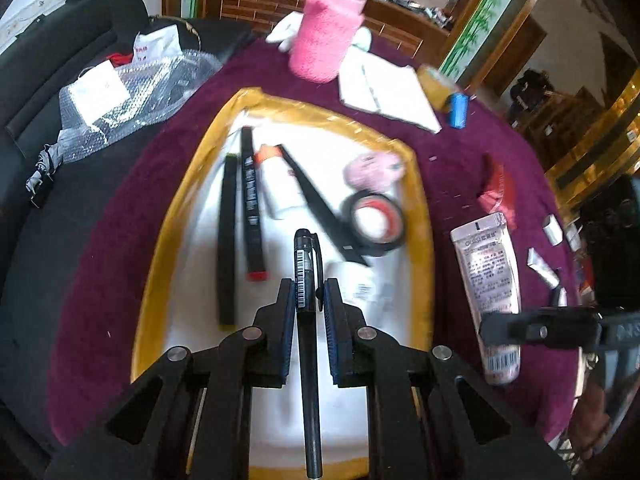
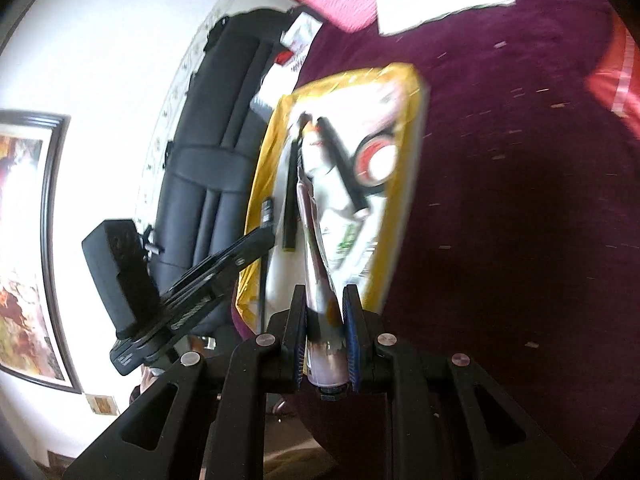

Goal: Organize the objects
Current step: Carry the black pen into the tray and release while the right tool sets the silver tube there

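Note:
My left gripper (image 1: 309, 294) is shut on a black pen (image 1: 306, 280) and holds it above the yellow-rimmed white tray (image 1: 168, 220). In the tray lie black sticks (image 1: 227, 236), a white tube (image 1: 280, 184), a black tape roll (image 1: 376, 222) and a pink round thing (image 1: 372, 170). My right gripper (image 2: 324, 300) is shut on a silver-pink tube (image 2: 320, 272), held edge-on beside the tray (image 2: 260, 168). In the left wrist view the right gripper (image 1: 540, 330) holds that tube (image 1: 490, 280) right of the tray. The left gripper (image 2: 256, 240) shows at the tray's left rim.
The table has a purple cloth (image 1: 460, 168). On it are a pink cup (image 1: 324, 36), white paper (image 1: 384, 88), a blue roll (image 1: 458, 110), a red wrapper (image 1: 498, 188) and small silver tubes (image 1: 544, 268). A black sofa (image 2: 208, 160) with bubble wrap (image 1: 132, 92) stands beside the table.

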`<state>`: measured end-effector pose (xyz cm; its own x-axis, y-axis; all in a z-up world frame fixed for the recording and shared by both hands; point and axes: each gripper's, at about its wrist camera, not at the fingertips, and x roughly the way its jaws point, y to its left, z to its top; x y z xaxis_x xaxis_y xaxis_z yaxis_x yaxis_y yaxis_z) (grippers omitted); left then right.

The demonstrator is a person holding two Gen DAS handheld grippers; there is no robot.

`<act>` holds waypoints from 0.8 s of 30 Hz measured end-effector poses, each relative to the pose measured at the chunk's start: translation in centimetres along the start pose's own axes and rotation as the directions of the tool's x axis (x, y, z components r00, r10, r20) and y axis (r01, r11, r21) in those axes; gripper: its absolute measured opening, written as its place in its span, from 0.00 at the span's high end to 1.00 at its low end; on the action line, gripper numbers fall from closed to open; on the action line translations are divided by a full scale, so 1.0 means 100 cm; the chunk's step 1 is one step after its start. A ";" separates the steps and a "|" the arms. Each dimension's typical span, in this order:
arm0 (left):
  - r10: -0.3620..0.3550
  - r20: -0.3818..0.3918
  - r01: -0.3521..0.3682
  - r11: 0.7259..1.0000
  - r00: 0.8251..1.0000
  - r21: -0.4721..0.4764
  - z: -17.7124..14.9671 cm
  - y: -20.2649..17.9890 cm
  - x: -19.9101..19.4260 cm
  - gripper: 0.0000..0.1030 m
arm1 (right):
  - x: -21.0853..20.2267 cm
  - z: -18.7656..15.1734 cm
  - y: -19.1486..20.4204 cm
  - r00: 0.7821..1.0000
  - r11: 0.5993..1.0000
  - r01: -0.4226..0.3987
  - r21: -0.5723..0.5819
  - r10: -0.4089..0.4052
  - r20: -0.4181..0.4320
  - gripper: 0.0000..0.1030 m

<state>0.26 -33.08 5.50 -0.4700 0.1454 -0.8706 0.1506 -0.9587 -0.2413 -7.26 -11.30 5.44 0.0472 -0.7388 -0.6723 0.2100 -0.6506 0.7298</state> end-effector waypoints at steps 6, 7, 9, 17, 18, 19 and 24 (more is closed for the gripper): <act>-0.016 -0.052 0.016 1.000 0.999 0.001 0.012 0.017 0.025 0.89 | 0.053 0.017 0.020 0.998 0.999 0.048 0.010 -0.047 -0.031 0.85; -0.019 -0.055 0.019 1.000 0.998 0.002 0.014 0.017 0.029 0.89 | 0.058 0.021 0.023 0.998 0.998 0.062 0.007 -0.062 -0.029 0.85; -0.027 -0.061 0.027 1.000 0.998 0.008 0.019 0.016 0.035 0.88 | 0.067 0.028 0.025 0.996 0.996 0.085 0.011 -0.084 -0.023 0.85; -0.060 -0.097 0.058 0.998 0.993 -0.021 0.022 0.023 0.037 0.86 | 0.094 0.052 0.025 0.989 0.988 0.149 0.044 -0.148 -0.016 0.85; -0.064 -0.098 0.061 0.998 0.993 -0.031 0.020 0.026 0.031 0.82 | 0.096 0.054 0.023 0.990 0.989 0.140 0.055 -0.140 -0.015 0.85; -0.070 -0.093 0.067 0.997 0.993 -0.040 0.019 0.029 0.026 0.78 | 0.098 0.055 0.023 0.989 0.987 0.147 0.062 -0.146 -0.015 0.85; -0.087 -0.041 0.083 0.992 0.995 -0.096 0.016 0.045 -0.004 0.54 | 0.109 0.060 0.028 0.984 0.983 0.176 0.061 -0.176 -0.006 0.85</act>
<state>-0.23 -37.86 5.46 -0.4454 0.2379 -0.8631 0.1944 -0.9154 -0.3526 -12.06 -22.25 0.95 0.0158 -0.6119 -0.7908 0.1551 -0.7798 0.6065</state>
